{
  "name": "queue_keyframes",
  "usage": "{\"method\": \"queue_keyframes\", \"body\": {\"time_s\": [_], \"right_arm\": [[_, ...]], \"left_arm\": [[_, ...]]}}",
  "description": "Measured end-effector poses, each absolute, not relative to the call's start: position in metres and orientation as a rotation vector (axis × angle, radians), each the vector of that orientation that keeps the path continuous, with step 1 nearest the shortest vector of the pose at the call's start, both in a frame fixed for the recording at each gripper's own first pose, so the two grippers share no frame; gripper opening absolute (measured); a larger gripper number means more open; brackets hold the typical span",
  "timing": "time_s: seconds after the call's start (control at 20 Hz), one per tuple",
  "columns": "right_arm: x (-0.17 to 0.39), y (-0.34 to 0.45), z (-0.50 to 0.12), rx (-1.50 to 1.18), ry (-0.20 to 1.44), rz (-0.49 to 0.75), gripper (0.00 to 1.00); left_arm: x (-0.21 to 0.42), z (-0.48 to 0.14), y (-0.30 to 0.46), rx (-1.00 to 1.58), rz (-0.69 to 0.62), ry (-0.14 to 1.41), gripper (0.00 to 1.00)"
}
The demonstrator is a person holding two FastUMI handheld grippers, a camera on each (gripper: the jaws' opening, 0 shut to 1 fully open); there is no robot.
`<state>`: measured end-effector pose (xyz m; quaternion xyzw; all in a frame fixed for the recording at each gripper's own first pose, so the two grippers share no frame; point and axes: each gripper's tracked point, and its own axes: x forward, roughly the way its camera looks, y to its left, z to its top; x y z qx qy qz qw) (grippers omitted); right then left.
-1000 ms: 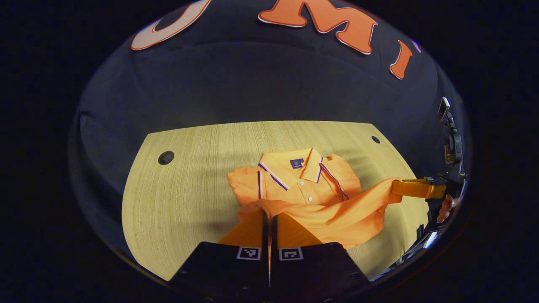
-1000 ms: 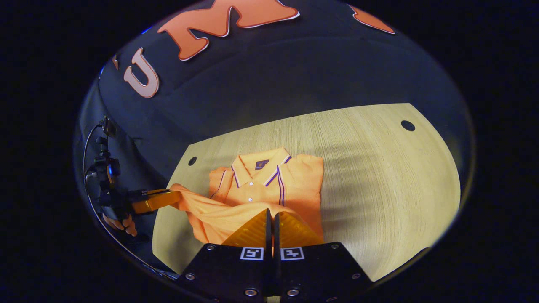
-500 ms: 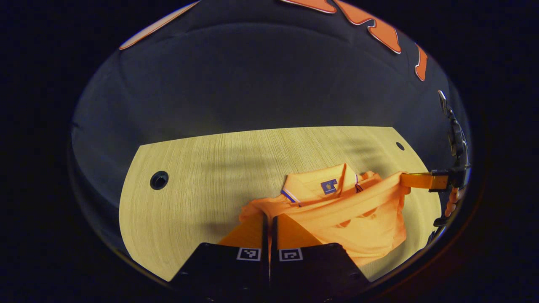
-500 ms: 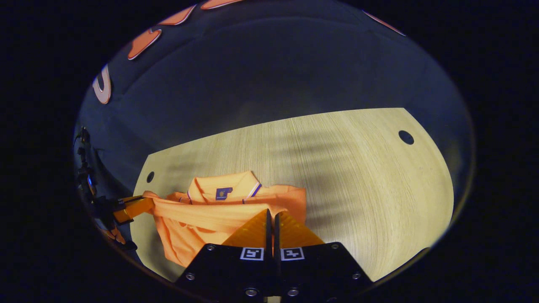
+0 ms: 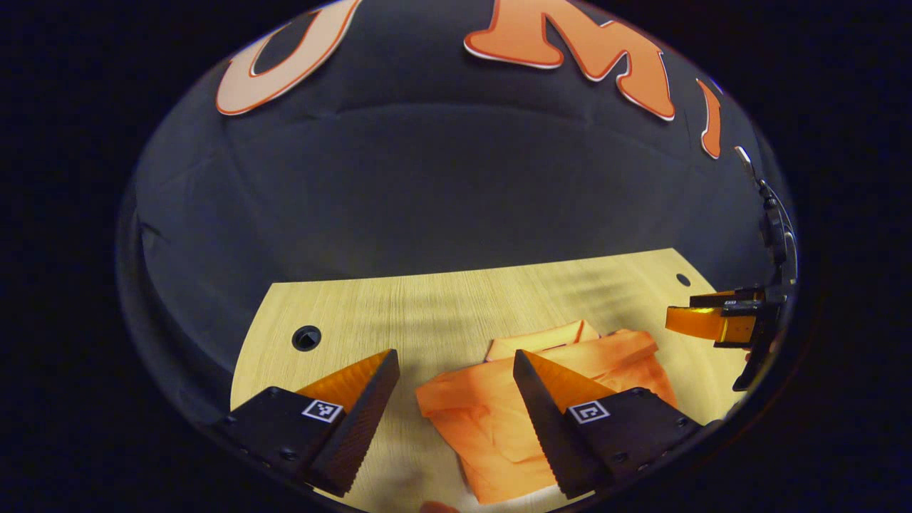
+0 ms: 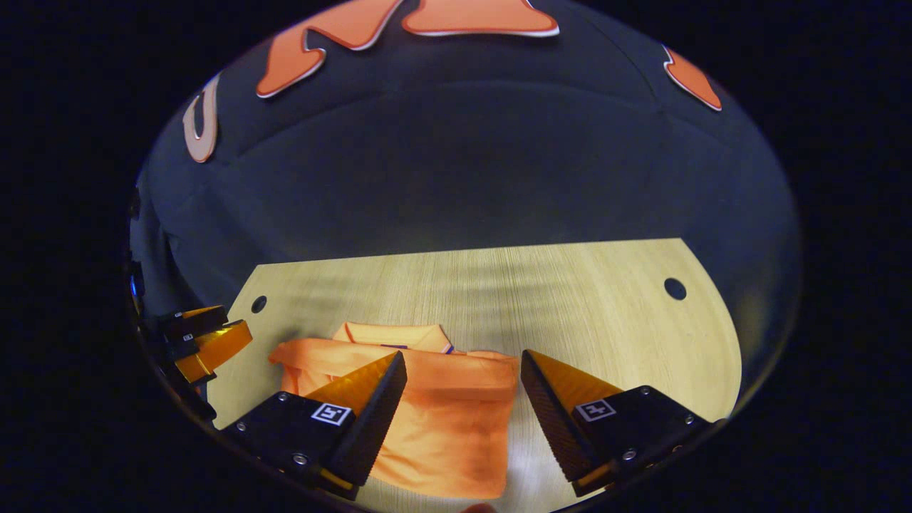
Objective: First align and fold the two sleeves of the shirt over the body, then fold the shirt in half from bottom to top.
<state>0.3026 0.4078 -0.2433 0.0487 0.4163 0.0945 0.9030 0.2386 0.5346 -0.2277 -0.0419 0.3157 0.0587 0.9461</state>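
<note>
The shirt (image 6: 427, 420) lies on the wooden table (image 6: 591, 306) as a compact orange packet, its lower half brought up over the body so that the top folded edge runs just below the collar (image 6: 392, 333), which peeks out at the far side; in the left gripper view the same packet (image 5: 541, 413) sits toward the right of the table, near its front edge; judged from this lie, both the sleeve folds and the bottom-to-top fold look done, though the fisheye blur at the near edge makes it hard to say whether the corners line up squarely. The cloth is light, soft knit that will slump and crease wherever it is unsupported, and it slides easily on the smooth wood; any tidying would best take hold at the doubled corners of a folded edge, where several layers give the fingers something to pinch, rather than at a single loose layer that would peel the packet open. The left gripper (image 5: 456, 399) hangs over the near left part of the shirt with its fingers spread wide and nothing between them; the right gripper (image 6: 463, 399) likewise stands released, its fingers straddling the packet from above without touching it; farther off, each gripper appears at the edge of the other's view (image 5: 702, 320) (image 6: 210, 342), also parted.
</note>
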Motion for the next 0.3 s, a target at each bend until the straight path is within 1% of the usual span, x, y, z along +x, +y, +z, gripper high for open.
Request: {"method": "queue_keyframes", "body": {"time_s": [0.1, 0.2, 0.3], "right_arm": [[0.290, 0.412, -0.209, 0.100, 0.779, 0.244, 0.98], [0.272, 0.413, -0.177, 0.072, 0.697, 0.269, 0.99], [0.250, 0.413, -0.148, 0.059, 0.626, 0.283, 0.99]], "left_arm": [[0.217, -0.193, 0.530, -0.096, 0.148, 0.579, 0.99], [0.197, -0.179, 0.530, -0.110, 0.164, 0.531, 0.99], [0.196, -0.167, 0.535, -0.116, 0.172, 0.459, 0.99]]}}
